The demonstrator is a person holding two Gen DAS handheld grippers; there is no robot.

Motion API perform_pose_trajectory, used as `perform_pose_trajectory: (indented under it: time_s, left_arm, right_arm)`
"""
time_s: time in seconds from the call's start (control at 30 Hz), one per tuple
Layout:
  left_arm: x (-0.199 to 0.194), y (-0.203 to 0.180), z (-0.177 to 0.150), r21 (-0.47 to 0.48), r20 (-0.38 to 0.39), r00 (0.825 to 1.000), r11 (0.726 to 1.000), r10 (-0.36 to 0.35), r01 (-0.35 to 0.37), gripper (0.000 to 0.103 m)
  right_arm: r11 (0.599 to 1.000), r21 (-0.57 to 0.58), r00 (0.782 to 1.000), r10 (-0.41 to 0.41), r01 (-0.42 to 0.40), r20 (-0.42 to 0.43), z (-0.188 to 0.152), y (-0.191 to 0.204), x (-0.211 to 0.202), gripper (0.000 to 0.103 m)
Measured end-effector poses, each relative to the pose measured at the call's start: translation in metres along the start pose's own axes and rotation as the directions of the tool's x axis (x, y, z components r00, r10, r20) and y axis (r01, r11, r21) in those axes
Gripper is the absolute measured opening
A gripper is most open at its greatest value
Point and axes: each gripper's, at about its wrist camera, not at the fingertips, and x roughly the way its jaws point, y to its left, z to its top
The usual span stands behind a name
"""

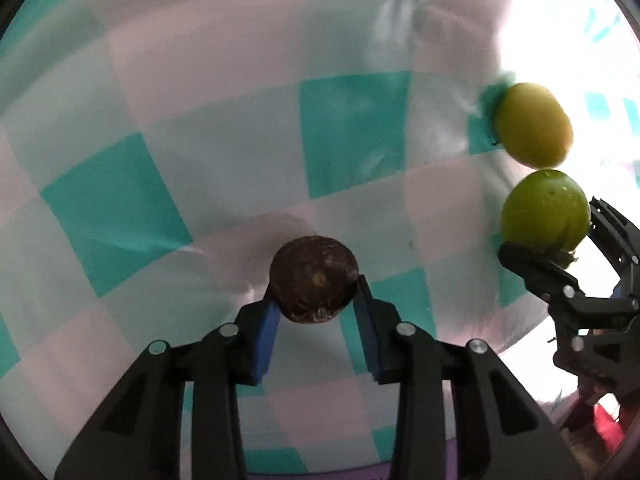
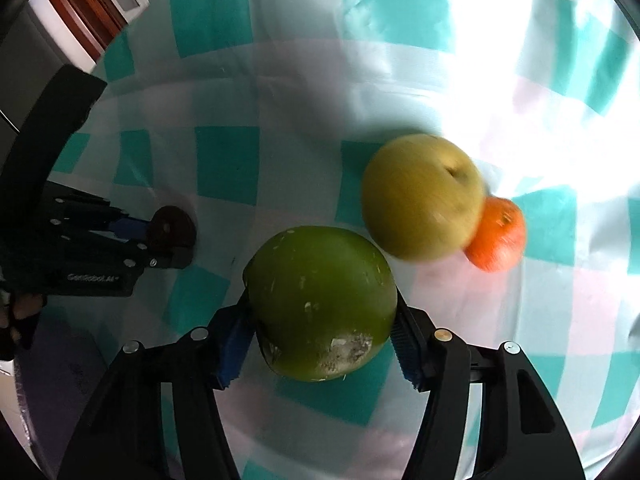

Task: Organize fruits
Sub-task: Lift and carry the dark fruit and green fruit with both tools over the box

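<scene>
My left gripper (image 1: 316,304) is shut on a small dark brown round fruit (image 1: 314,278), held just above the checked cloth. It also shows in the right wrist view (image 2: 176,232) at the left, with the brown fruit (image 2: 172,226) between its blue pads. My right gripper (image 2: 320,340) is shut on a large green fruit (image 2: 320,300) with a pale scuffed patch. The green fruit (image 1: 544,212) also shows at the right of the left wrist view. A yellow-green apple (image 2: 422,196) lies just beyond it, touching an orange fruit (image 2: 498,236).
A teal, white and pink checked tablecloth (image 1: 352,132) covers the table. Strong glare washes out its far right side (image 2: 500,40). A dark wooden door and wall (image 2: 80,12) stand beyond the table's far left edge.
</scene>
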Motion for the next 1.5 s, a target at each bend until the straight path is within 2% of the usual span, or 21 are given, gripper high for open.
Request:
perform_pose_trajectory:
  time_s: [0.07, 0.23, 0.4, 0.5, 0.53, 0.57, 0.6, 0.67, 0.7, 0.77, 0.83, 0.97, 1.03, 1.17, 1.27, 1.5]
  left_arm:
    - [-0.014, -0.002, -0.002, -0.004, 0.032, 0.999, 1.000, -0.022, 0.022, 0.036]
    - [-0.051, -0.024, -0.001, -0.030, 0.101, 0.995, 1.000, -0.002, 0.005, 0.036]
    - [-0.104, -0.070, -0.017, -0.090, 0.225, 0.974, 0.996, 0.034, -0.014, 0.036]
    - [-0.133, -0.116, -0.038, -0.132, 0.297, 0.953, 0.991, 0.062, -0.023, 0.036]
    - [-0.142, -0.130, -0.046, -0.143, 0.317, 0.945, 0.989, 0.080, -0.035, 0.036]
    - [-0.153, -0.148, -0.056, -0.156, 0.342, 0.935, 0.987, 0.094, -0.043, 0.036]
    - [-0.159, -0.167, -0.062, -0.169, 0.363, 0.926, 0.985, 0.103, -0.043, 0.036]
    - [-0.174, -0.207, -0.081, -0.194, 0.401, 0.908, 0.980, 0.123, -0.047, 0.036]
    - [-0.182, -0.213, -0.088, -0.201, 0.414, 0.901, 0.978, 0.131, -0.050, 0.036]
    - [-0.186, -0.257, -0.102, -0.224, 0.443, 0.884, 0.973, 0.151, -0.055, 0.036]
    - [-0.196, -0.281, -0.121, -0.246, 0.469, 0.867, 0.968, 0.170, -0.057, 0.036]
    - [-0.204, -0.330, -0.133, -0.279, 0.517, 0.828, 0.957, 0.219, -0.079, 0.036]
    - [-0.201, -0.337, -0.139, -0.290, 0.535, 0.811, 0.953, 0.235, -0.085, 0.036]
    - [-0.222, -0.348, -0.156, -0.322, 0.577, 0.769, 0.942, 0.276, -0.096, 0.036]
    - [-0.237, -0.354, -0.168, -0.340, 0.592, 0.746, 0.934, 0.304, -0.111, 0.036]
    - [-0.260, -0.359, -0.207, -0.398, 0.603, 0.705, 0.907, 0.373, -0.140, 0.036]
  right_arm:
    - [1.000, -0.014, 1.000, 0.000, 0.000, 0.013, -0.007, -0.004, -0.014, 0.060]
    - [0.999, -0.015, 0.999, -0.031, 0.031, 0.014, -0.032, -0.029, -0.044, 0.060]
    - [0.998, 0.030, 0.998, -0.059, 0.058, 0.025, -0.063, -0.068, -0.082, 0.060]
    - [0.997, 0.029, 0.997, -0.069, 0.068, 0.035, -0.080, -0.085, -0.108, 0.060]
    - [0.997, 0.026, 0.996, -0.074, 0.073, 0.040, -0.090, -0.092, -0.122, 0.060]
    - [0.997, 0.025, 0.996, -0.076, 0.074, 0.049, -0.113, -0.103, -0.136, 0.060]
    - [0.997, 0.026, 0.996, -0.076, 0.075, 0.056, -0.118, -0.110, -0.148, 0.060]
    - [0.997, 0.027, 0.994, -0.078, 0.077, 0.075, -0.122, -0.119, -0.168, 0.060]
    - [0.997, 0.022, 0.993, -0.080, 0.079, 0.083, -0.122, -0.118, -0.175, 0.060]
    - [0.997, 0.002, 0.991, -0.081, 0.081, 0.103, -0.126, -0.129, -0.199, 0.060]
    - [0.996, -0.023, 0.989, -0.079, 0.082, 0.127, -0.131, -0.134, -0.219, 0.060]
    - [0.994, -0.075, 0.983, -0.063, 0.077, 0.173, -0.134, -0.140, -0.251, 0.060]
    - [0.991, -0.108, 0.978, -0.054, 0.077, 0.200, -0.136, -0.142, -0.271, 0.060]
    - [0.986, -0.151, 0.969, -0.033, 0.072, 0.246, -0.138, -0.143, -0.298, 0.060]
    - [0.983, -0.174, 0.963, -0.012, 0.061, 0.271, -0.138, -0.139, -0.309, 0.060]
    - [0.975, -0.222, 0.958, 0.040, 0.025, 0.286, -0.153, -0.131, -0.324, 0.060]
